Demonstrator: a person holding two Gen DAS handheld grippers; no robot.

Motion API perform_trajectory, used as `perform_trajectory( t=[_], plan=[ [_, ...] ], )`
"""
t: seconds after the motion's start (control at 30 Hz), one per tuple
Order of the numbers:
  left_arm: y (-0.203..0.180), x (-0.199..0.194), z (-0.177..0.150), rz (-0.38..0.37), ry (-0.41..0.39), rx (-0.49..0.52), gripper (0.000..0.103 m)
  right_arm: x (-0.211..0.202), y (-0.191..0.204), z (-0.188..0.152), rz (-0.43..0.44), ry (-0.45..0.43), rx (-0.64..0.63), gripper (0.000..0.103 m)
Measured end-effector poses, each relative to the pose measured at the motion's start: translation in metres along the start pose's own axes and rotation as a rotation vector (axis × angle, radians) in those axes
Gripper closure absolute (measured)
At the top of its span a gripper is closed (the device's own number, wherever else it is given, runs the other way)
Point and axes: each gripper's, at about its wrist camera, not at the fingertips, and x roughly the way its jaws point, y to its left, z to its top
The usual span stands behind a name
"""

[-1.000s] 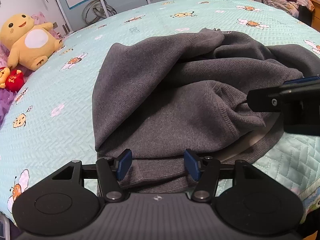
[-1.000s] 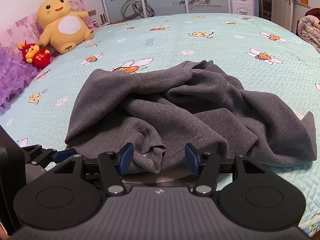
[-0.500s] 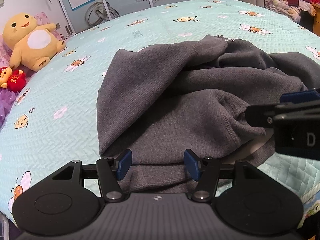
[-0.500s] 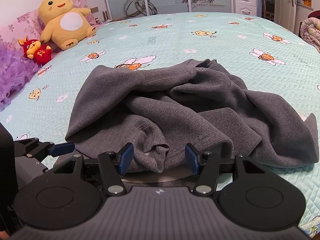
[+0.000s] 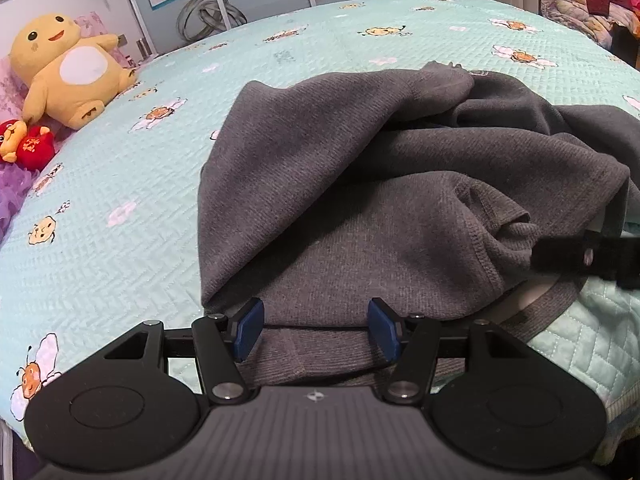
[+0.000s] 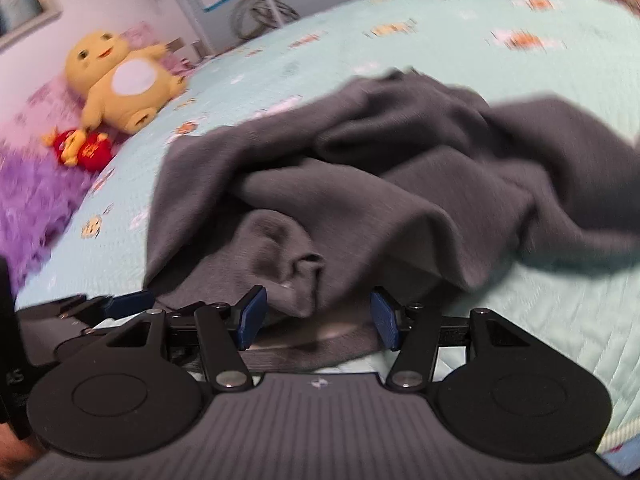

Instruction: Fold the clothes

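A crumpled grey sweater (image 5: 360, 184) lies heaped on a bed (image 5: 120, 248) covered with a mint-green quilt printed with small cartoon bees and flowers. The garment sits near the front edge of the mattress, its folds bunched and one ribbed cuff (image 5: 508, 240) turned over on the right side of the pile in the left wrist view.

The left gripper (image 5: 316, 328) hangs low at the sweater's near edge, its two blue pads (image 5: 248, 326) spread apart with the hem of the sweater lying between them; the pads do not press on the cloth. The right gripper (image 6: 318, 320) is likewise spread wide at the near edge, a bunched fold of the sweater (image 6: 360, 184) sagging into the gap between its blue pads (image 6: 250, 316) without being pinched. The right wrist view is blurred. In it the left gripper's dark frame and one blue pad (image 6: 128, 302) show at the lower left, just beside the right gripper; in the left wrist view a black part of the right gripper (image 5: 580, 254) pokes in from the right edge, against the cuff.

At the far left of the bed a yellow plush toy (image 5: 68, 68) sits beside a small red plush toy (image 5: 28, 146) and a purple frilly cushion (image 6: 28, 200). A heap of bedding and clothes (image 5: 588, 0) lies beyond the bed at the upper right.
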Motion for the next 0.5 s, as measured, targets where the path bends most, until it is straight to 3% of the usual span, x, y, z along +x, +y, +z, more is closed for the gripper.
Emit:
perform_trajectory(
  t=[0.27, 0.33, 0.4, 0.5],
  plan=[
    [-0.005, 0.004, 0.001, -0.008, 0.006, 0.021, 0.042, 0.016, -0.024, 0.01, 0.08, -0.02, 0.155, 0.046],
    [-0.007, 0.002, 0.001, -0.011, -0.001, 0.028, 0.042, 0.021, -0.03, 0.013, 0.121, -0.019, 0.199, 0.056],
    [-0.009, 0.0, 0.001, -0.015, -0.006, 0.034, 0.042, 0.028, -0.032, 0.017, 0.164, -0.008, 0.23, 0.086],
    [-0.012, -0.003, 0.0, -0.025, -0.008, 0.044, 0.042, 0.038, -0.031, 0.022, 0.189, -0.005, 0.259, 0.099]
  ],
)
